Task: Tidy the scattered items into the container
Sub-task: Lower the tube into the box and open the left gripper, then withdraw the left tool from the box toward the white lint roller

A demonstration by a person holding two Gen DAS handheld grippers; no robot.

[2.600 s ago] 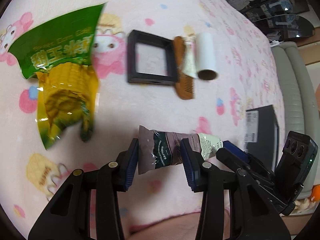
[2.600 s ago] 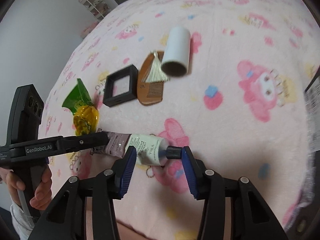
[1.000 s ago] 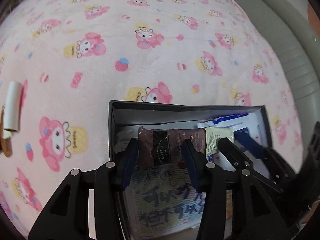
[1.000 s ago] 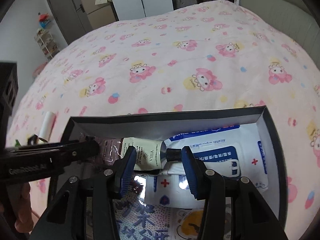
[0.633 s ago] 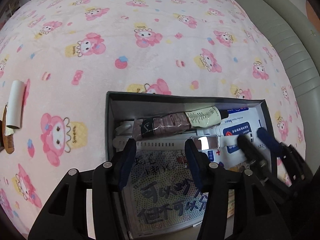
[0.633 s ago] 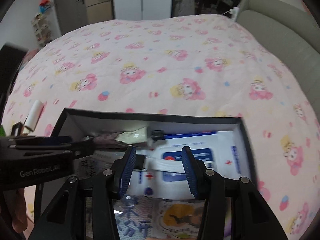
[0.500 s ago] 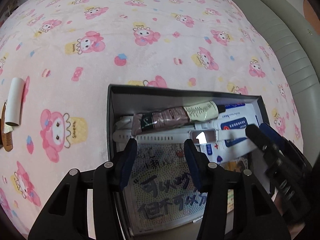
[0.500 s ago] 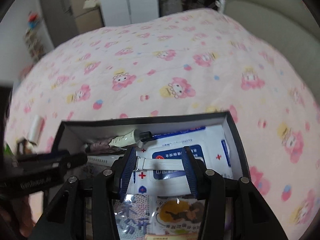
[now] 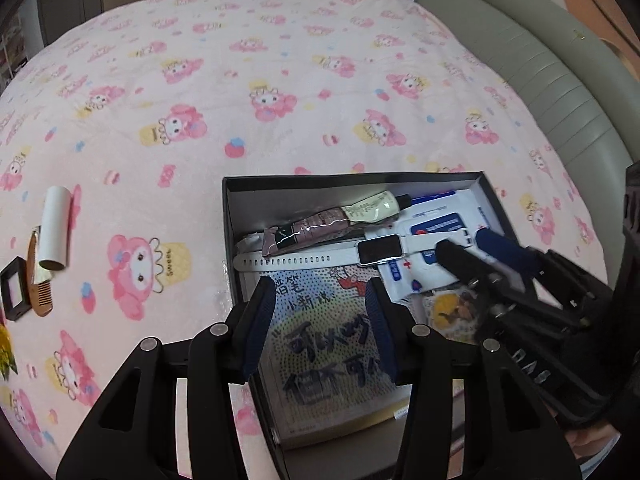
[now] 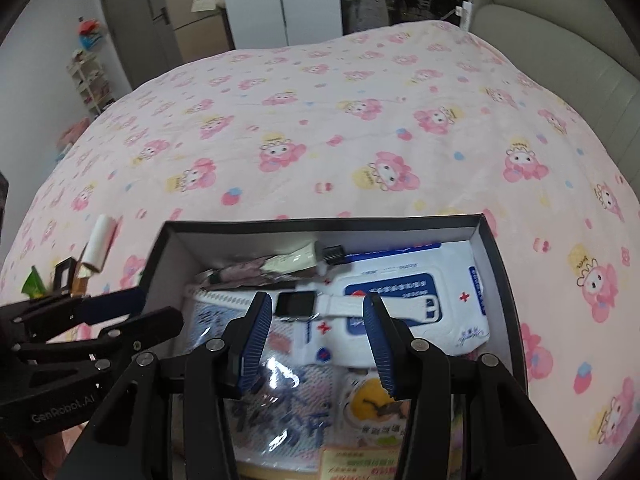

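A black box (image 9: pixel 352 179) sits on the pink bedspread. Inside, a brown-and-cream tube (image 9: pixel 336 220) lies along the far wall, free of both grippers. My left gripper (image 9: pixel 320 300) hovers open and empty above a printed packet in the box. My right gripper (image 10: pixel 317 304) is also open and empty, above a white watch (image 10: pixel 298 304). The right wrist view shows the box (image 10: pixel 320 222), the tube (image 10: pixel 276 266), and the left gripper (image 10: pixel 156 310) at the left. To the box's left lie a white roll (image 9: pixel 56 228), a wooden comb (image 9: pixel 40 292) and a black frame (image 9: pixel 14 288).
The box also holds the white watch (image 9: pixel 380 250), a blue-and-white wipes pack (image 10: pixel 404 292) and snack packets. A green-and-yellow corn packet (image 10: pixel 34 282) lies beyond the frame. A grey padded headboard (image 9: pixel 540 60) borders the bed on the right. Cupboards and doors stand behind the bed.
Both grippers were shut on the tube and carried it over the box. They let it go; it now lies by the far wall, and both grippers have risen and pulled back.
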